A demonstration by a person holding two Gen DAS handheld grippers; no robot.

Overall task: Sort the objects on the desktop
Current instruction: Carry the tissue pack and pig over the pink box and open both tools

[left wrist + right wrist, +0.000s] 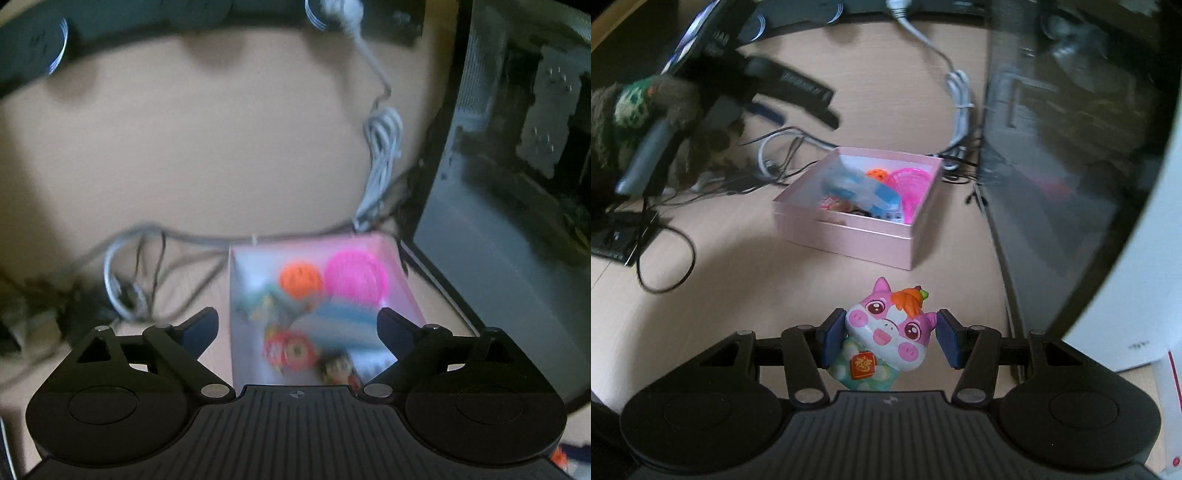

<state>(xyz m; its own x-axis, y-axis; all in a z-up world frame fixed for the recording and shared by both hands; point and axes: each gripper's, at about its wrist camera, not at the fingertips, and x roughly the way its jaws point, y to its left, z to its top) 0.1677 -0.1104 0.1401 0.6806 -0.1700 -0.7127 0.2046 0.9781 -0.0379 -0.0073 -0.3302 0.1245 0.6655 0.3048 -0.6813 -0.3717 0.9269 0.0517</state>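
I am carrying the pig figurine (886, 334), clamped in the right gripper (887, 338), toward the pink box (849, 236); left gripper (297, 330), wide open and empty, is hovering above the box.

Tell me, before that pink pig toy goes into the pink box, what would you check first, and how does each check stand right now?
1. Pig toy held between the right gripper pads: ok.
2. Pink box open on top: ok.
3. Room left in the box beside the pink ball and orange ball: cannot tell, blurred.
4. Left gripper open and empty: ok.
5. Left gripper out of the drop path: not ok, it hangs over the box.
6. Cables outside the box: ok.
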